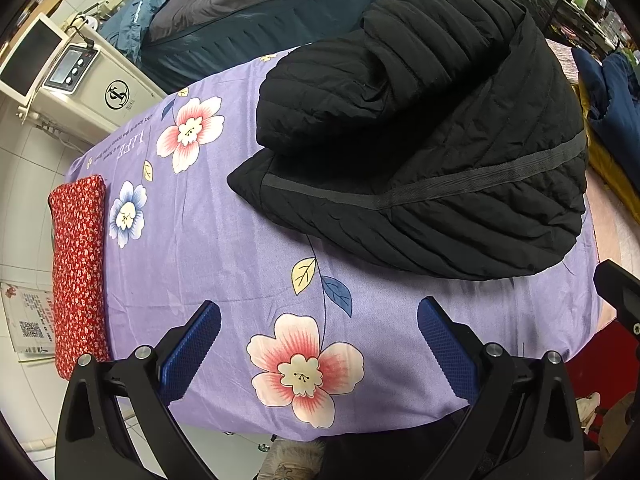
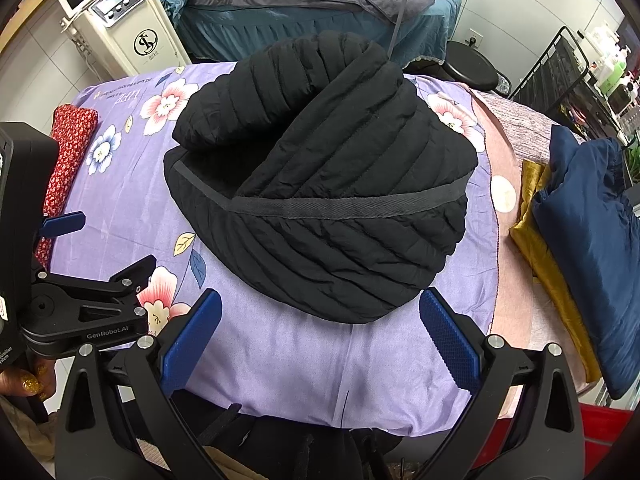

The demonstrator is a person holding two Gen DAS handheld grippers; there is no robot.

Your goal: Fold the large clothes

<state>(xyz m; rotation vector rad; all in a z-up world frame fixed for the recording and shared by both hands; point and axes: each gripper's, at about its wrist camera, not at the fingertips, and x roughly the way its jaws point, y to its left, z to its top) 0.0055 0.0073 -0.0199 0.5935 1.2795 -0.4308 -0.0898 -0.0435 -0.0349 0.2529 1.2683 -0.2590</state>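
Note:
A black quilted jacket (image 1: 432,140) lies folded in a compact bundle on a purple flowered sheet (image 1: 224,248); it also shows in the right wrist view (image 2: 328,184). A grey band runs across its near fold. My left gripper (image 1: 320,344) is open and empty, hovering over the sheet in front of and left of the jacket. My right gripper (image 2: 320,332) is open and empty, just short of the jacket's near edge. The left gripper's body (image 2: 80,304) shows at the left of the right wrist view.
A red patterned cushion (image 1: 78,272) lies at the sheet's left end. A white machine (image 1: 80,92) stands beyond it. A blue bed (image 2: 312,4) is behind. Folded navy cloth (image 2: 592,248) and gold cloth (image 2: 548,248) lie to the right, near a black rack (image 2: 560,76).

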